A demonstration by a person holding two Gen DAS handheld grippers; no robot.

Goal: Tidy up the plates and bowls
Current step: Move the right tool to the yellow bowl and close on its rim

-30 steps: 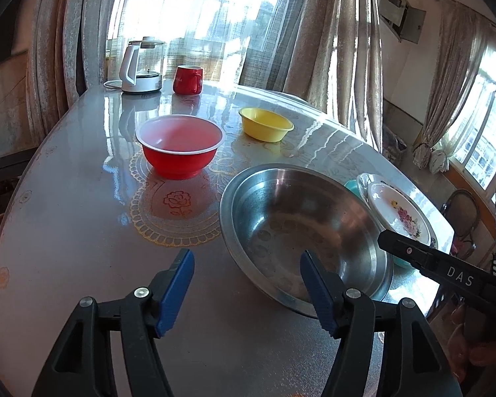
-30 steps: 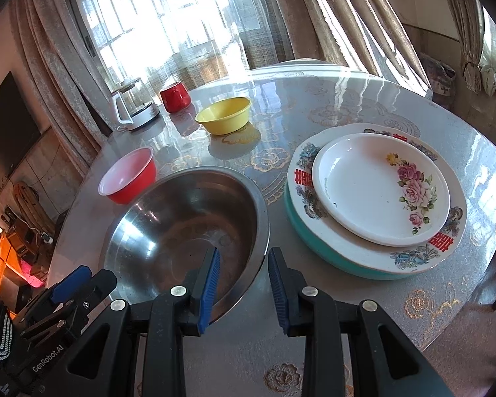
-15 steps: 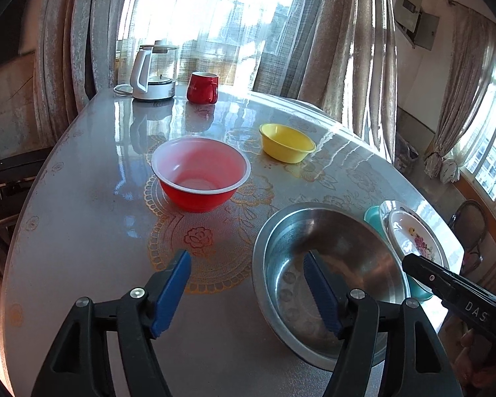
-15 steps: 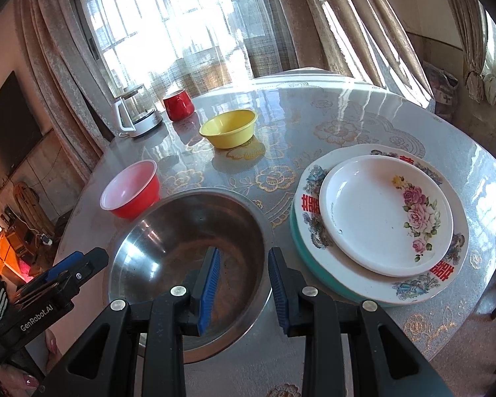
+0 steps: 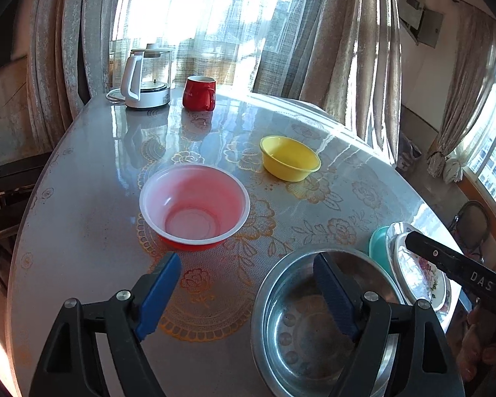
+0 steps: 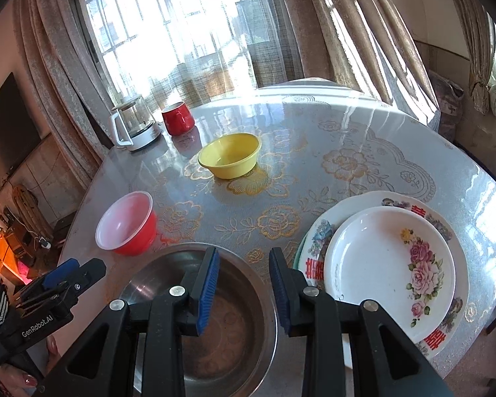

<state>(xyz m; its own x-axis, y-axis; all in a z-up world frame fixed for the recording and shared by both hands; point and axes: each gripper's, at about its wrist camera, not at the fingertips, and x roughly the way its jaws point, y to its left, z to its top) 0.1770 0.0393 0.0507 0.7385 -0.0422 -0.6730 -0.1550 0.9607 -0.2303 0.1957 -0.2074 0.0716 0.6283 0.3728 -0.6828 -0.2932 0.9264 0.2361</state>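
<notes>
Currently the round stainless steel bowl sits at the near edge of the round glossy table with its gold floral lace print, at about 5 o'clock in the left wrist view, nothing inside. Touching its rim at 3 o'clock is the plate stack: a small white plate with pink roses on a larger floral plate with red characters, over a teal plate showing only at the edge. At 11 o'clock from the steel bowl stands the red plastic bowl with white inside, apart from it; farther out at 12 o'clock the yellow plastic bowl. Far edge: red ceramic mug just beside a glass kettle with white handle and base, curtains and bright windows behind. Left gripper has just been opening, blue pads wide apart, nothing between them, right pad over the steel bowl's rim, not touching. Right gripper hovers over the steel bowl's right rim, pads narrowly parted, gripping nothing.
</notes>
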